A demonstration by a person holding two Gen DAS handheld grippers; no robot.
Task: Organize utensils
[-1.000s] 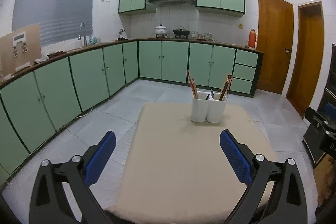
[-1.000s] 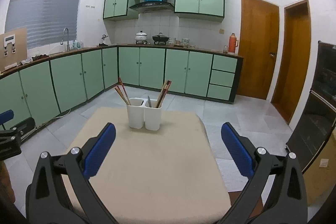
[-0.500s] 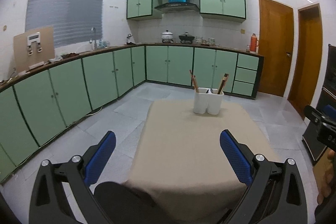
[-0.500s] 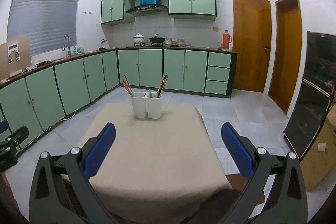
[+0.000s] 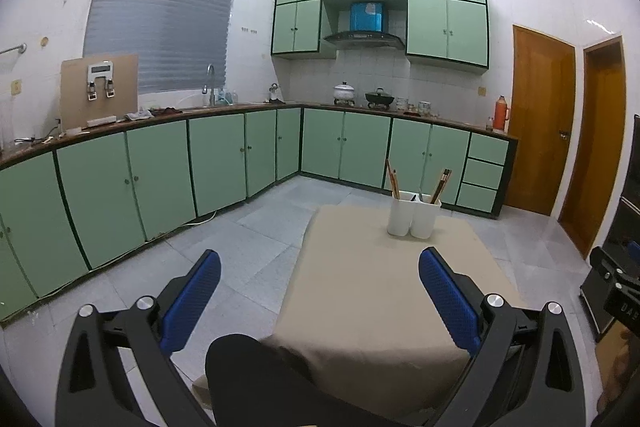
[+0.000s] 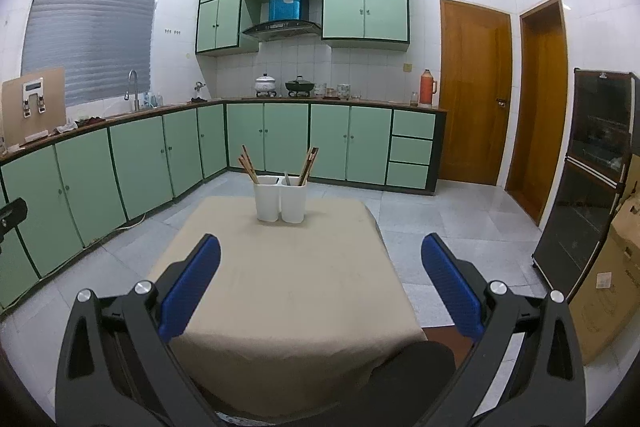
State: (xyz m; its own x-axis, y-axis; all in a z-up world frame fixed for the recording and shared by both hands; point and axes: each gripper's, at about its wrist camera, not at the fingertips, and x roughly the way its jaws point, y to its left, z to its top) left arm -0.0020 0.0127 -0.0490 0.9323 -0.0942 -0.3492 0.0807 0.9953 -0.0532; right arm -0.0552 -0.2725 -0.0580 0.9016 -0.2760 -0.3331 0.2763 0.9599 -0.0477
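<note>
Claws both gape wide and empty: left gripper (image 5: 319,285), right gripper (image 6: 320,269), blue ribbed pads. White twin-cup utensil holder (image 6: 280,197) with wooden chopsticks (image 6: 309,160) stands near the beige clothed table's (image 6: 288,291) far edge.

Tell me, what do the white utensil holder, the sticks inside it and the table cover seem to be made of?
The utensil holder looks like smooth white plastic, possibly glazed ceramic: even colour, soft sheen. The chopsticks seem to be brown wood or bamboo, matte. The tablecloth looks like beige woven fabric; it drapes over the table's edges.
</note>
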